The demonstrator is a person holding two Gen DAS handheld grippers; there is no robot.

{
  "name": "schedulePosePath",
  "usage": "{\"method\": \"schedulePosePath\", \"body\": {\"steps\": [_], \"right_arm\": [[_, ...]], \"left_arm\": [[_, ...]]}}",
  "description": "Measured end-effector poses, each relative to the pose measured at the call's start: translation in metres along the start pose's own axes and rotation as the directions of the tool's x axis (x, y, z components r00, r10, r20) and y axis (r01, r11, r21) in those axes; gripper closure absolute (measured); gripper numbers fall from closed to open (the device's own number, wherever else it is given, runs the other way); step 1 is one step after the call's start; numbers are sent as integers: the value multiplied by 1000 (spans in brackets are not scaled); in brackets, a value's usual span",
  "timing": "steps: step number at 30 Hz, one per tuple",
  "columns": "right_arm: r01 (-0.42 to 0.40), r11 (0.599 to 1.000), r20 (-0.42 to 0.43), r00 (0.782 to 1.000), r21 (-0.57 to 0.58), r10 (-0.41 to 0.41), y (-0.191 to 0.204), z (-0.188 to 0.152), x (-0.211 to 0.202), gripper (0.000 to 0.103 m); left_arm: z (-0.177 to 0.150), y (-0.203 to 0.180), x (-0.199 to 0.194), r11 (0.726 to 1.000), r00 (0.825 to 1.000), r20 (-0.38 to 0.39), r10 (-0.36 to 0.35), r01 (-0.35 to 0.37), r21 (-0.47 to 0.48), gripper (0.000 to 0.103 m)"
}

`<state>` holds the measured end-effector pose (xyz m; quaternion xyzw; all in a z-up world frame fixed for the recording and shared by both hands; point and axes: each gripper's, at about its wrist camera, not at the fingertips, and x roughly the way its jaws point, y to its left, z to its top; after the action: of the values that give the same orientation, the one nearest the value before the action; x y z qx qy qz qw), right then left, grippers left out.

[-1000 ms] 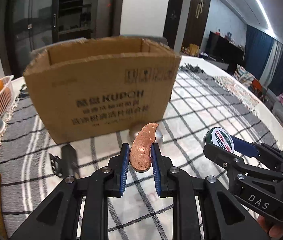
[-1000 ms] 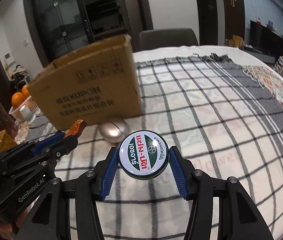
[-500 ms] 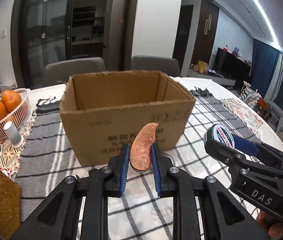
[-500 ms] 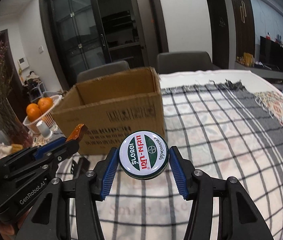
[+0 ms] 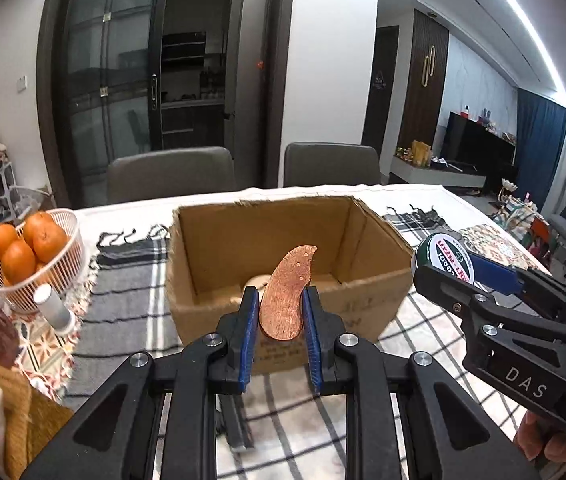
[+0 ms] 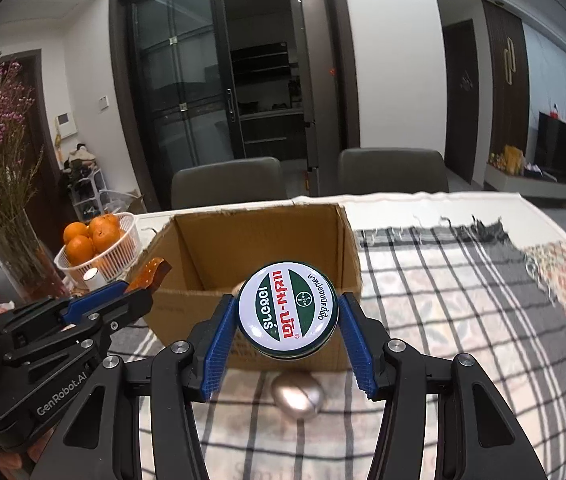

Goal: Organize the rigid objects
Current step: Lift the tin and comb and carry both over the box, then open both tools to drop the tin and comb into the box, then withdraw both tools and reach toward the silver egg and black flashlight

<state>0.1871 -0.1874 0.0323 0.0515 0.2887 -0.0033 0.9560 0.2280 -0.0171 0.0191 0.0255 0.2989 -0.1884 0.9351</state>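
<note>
My left gripper (image 5: 279,312) is shut on a flat, curved copper-brown piece (image 5: 286,294), held upright in front of the open cardboard box (image 5: 219,312). In the right wrist view my right gripper (image 6: 289,322) is shut on a round green-and-white tin (image 6: 287,312), raised before the same box (image 6: 275,232). The tin (image 5: 445,258) also shows at the right of the left wrist view. Both grippers hover above the box's near wall. A pale object (image 5: 257,282) lies on the box floor, mostly hidden. A metallic egg-shaped thing (image 6: 298,396) rests on the checked cloth below the tin.
A white basket of oranges (image 5: 29,256) and a small white cylinder (image 5: 55,306) stand left of the box. A black item (image 5: 237,426) lies on the cloth under my left gripper. A vase of dried flowers (image 6: 3,184) stands far left. Two grey chairs (image 6: 227,184) line the table's far side.
Both grippers have risen with their loads and tilted downward; the box, first seen from its side, now shows its open inside.
</note>
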Motion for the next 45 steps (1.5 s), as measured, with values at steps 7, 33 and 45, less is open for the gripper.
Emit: {"method": "schedulePosePath", "body": {"steps": [7,33,45], "right_arm": [[-23,999,-5,1000,-31,23,4,21,16,50],[-78,997,-201,977,-13,74,-2,49,108,50],[-58,998,-157,986,-26,53,1,49,88,45]], "left_arm": [[16,9,10,1000,1000,-3,21,-21,-6,80],[37,37,83,994,978,-197,69,-85,-71,80],[28,36,52,987,978,-156,139,-151,-64,56]]}}
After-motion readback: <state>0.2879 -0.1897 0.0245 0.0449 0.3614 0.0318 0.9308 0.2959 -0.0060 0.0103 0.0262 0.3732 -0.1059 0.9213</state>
